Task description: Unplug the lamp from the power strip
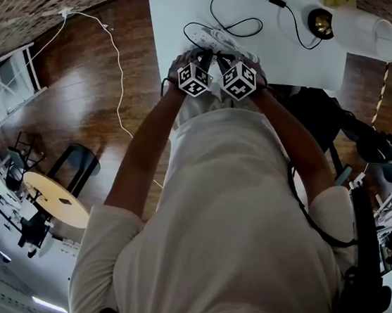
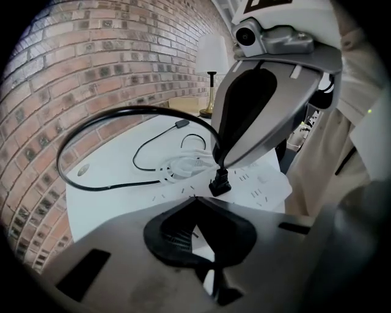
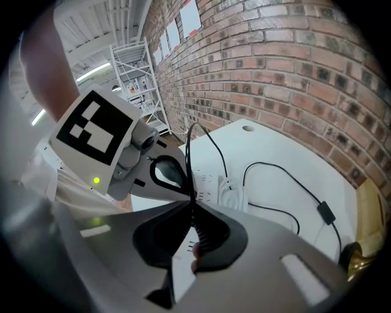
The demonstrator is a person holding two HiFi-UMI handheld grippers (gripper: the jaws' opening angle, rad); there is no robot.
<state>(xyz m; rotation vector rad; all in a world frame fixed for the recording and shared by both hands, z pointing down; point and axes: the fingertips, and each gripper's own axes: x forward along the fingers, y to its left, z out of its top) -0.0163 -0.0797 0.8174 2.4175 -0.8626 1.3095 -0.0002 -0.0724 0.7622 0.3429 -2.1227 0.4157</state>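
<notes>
Right gripper [image 3: 190, 203], jaws pressed together on the black cord [image 2: 104, 121] just above its plug [image 2: 220, 182] in the white power strip [image 2: 264, 183] at the white desk's [image 1: 175, 4] near edge, beside the left gripper [image 2: 194, 200], jaws also closed — the lamp [image 1: 360, 29] stands near the desk's right edge, with a brick wall [image 2: 91, 61] behind and a dark wooden floor [image 1: 96, 76] around.

The power strip [image 1: 224, 44] is partly hidden by both marker cubes [image 1: 193, 79]. The lamp [image 3: 356, 260] is cut off at the view's edge. The plug [image 2: 220, 185] is covered at its top by the right gripper [image 2: 220, 165].
</notes>
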